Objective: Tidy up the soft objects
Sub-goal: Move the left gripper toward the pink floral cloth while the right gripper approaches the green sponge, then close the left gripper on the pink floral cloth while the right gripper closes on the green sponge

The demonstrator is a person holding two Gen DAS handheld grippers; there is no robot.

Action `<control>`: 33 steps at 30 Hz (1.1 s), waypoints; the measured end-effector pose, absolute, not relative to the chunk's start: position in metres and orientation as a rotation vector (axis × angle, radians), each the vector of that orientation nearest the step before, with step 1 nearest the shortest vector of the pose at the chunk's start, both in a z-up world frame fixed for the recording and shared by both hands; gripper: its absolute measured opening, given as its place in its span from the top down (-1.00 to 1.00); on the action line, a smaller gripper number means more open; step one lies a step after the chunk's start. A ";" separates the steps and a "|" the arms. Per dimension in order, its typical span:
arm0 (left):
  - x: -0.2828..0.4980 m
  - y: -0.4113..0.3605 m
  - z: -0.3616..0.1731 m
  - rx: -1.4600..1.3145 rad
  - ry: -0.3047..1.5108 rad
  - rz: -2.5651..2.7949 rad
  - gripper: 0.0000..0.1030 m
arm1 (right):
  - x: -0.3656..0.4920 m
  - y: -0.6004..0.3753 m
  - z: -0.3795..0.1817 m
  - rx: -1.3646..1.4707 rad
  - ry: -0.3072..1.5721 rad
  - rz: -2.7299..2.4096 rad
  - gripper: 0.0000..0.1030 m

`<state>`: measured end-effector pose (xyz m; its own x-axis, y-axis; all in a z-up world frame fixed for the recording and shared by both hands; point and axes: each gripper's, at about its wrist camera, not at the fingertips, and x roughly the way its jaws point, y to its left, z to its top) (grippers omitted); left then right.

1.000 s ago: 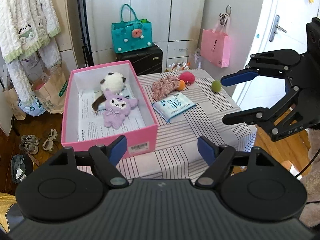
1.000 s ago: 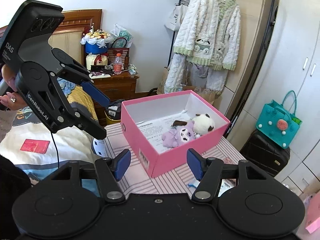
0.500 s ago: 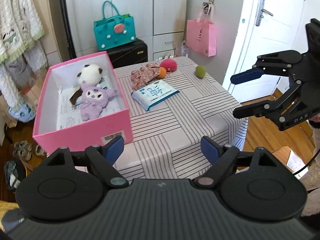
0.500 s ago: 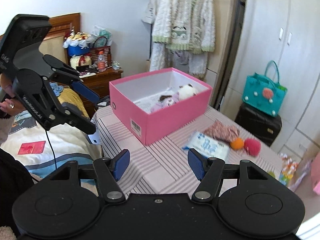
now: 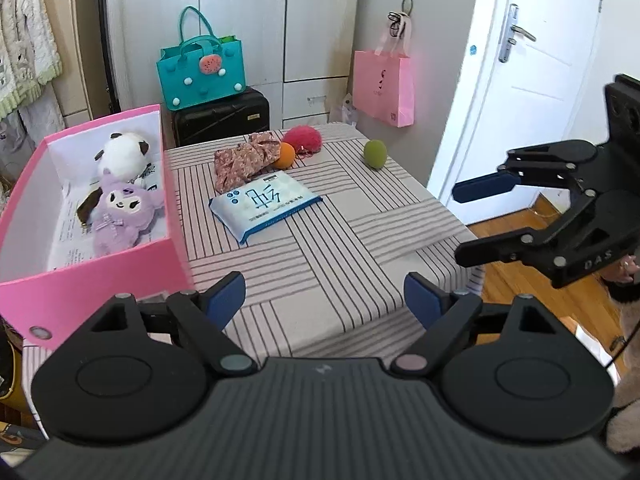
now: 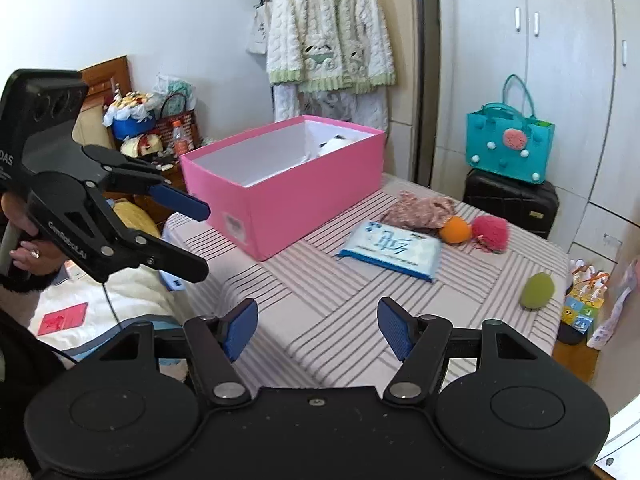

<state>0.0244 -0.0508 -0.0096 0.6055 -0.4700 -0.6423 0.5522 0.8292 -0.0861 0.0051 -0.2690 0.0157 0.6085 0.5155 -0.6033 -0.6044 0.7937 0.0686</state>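
Left wrist view: the left gripper (image 5: 324, 294) stands wide and empty low in the frame, the right gripper (image 5: 464, 224) at the right edge is opening with nothing in it, and the tissue pack (image 5: 265, 202), floral cloth (image 5: 244, 160), orange ball (image 5: 285, 156), pink pompom (image 5: 304, 139) and green ball (image 5: 375, 153) lie on the striped table (image 5: 360, 240), mid-frame. The pink box (image 5: 92, 276) at left already holds two plush toys (image 5: 120, 200). I'd worry the green ball, alone near the table's right edge, rolls off at a nudge, or a claw snags the cloth and drags its neighbours.

Cloth, card and fluff on show.
Striped cloth tablecloth (image 5: 340, 240), matt pink card box (image 6: 304, 204), glossy plastic tissue pack (image 5: 264, 204), fuzzy purple plush (image 5: 120, 216).
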 end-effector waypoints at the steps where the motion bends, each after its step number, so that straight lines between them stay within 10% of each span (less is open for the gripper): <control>1: 0.027 -0.054 -0.011 0.121 0.699 -0.589 -0.69 | 0.006 -0.272 0.013 -0.143 0.641 0.644 -0.44; 33: 0.210 -0.146 -0.067 0.084 0.620 -0.293 -0.85 | 0.148 -0.376 -0.077 -0.050 0.444 0.322 -0.70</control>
<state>0.2098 -0.1461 -0.0666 0.7740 -0.2455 -0.5836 0.2956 0.9553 -0.0097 0.1480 -0.3757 -0.0774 0.8532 0.2949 -0.4301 -0.3168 0.9483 0.0219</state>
